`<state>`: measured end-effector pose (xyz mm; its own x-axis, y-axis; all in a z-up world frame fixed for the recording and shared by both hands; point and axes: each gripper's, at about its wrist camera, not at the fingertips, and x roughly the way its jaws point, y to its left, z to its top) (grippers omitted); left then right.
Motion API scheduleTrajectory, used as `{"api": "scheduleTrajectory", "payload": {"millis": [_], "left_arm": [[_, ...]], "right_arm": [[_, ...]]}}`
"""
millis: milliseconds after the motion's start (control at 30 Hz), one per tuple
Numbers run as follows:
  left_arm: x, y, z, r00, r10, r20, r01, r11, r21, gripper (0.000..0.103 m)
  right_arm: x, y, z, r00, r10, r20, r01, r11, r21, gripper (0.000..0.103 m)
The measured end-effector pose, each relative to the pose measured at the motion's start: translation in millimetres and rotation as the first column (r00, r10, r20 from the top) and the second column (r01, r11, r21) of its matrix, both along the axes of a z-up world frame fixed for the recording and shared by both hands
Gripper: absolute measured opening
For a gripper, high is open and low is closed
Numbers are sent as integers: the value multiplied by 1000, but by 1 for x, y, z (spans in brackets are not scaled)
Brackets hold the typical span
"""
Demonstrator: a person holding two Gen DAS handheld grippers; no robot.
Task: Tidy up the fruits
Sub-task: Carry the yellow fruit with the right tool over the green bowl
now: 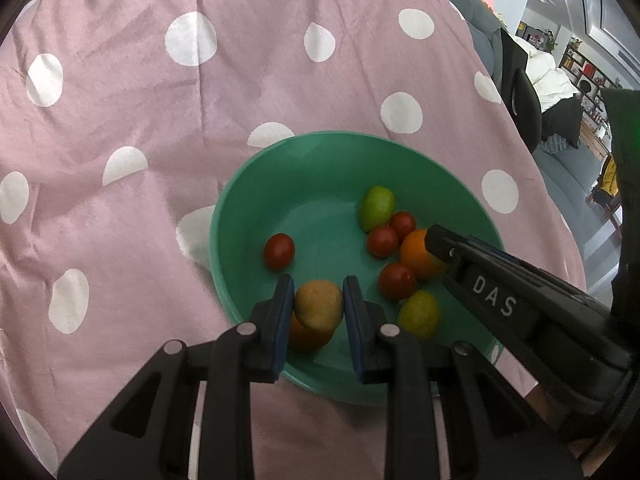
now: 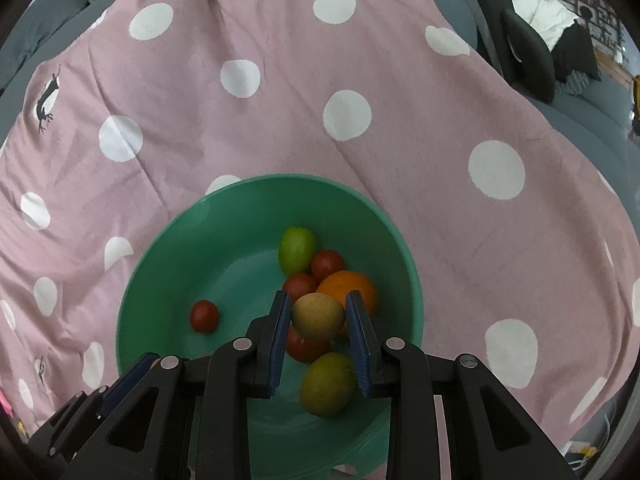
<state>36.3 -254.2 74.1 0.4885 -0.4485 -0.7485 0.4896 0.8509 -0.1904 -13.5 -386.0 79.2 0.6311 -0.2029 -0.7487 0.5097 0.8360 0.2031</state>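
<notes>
A green bowl sits on a pink polka-dot cloth. It holds several red tomatoes, an orange and two green fruits. My left gripper is shut on a brown round fruit over the bowl's near side, above another orange. My right gripper is shut on a second brown fruit above the bowl. The right gripper also shows in the left wrist view.
The pink cloth covers the surface all around the bowl. Grey sofa cushions and a black object lie at the far right. A room with shelves is beyond.
</notes>
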Motion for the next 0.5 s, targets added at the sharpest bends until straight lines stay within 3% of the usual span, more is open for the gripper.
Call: {"api": "scheduleTrajectory", "payload": {"millis": [500], "left_arm": [[0,-1,-2,1000,-1,3,1,1000,-2,25]], "right_arm": [[-1,-1,-2,1000,-2,-9,2,1000,-6,30]]}}
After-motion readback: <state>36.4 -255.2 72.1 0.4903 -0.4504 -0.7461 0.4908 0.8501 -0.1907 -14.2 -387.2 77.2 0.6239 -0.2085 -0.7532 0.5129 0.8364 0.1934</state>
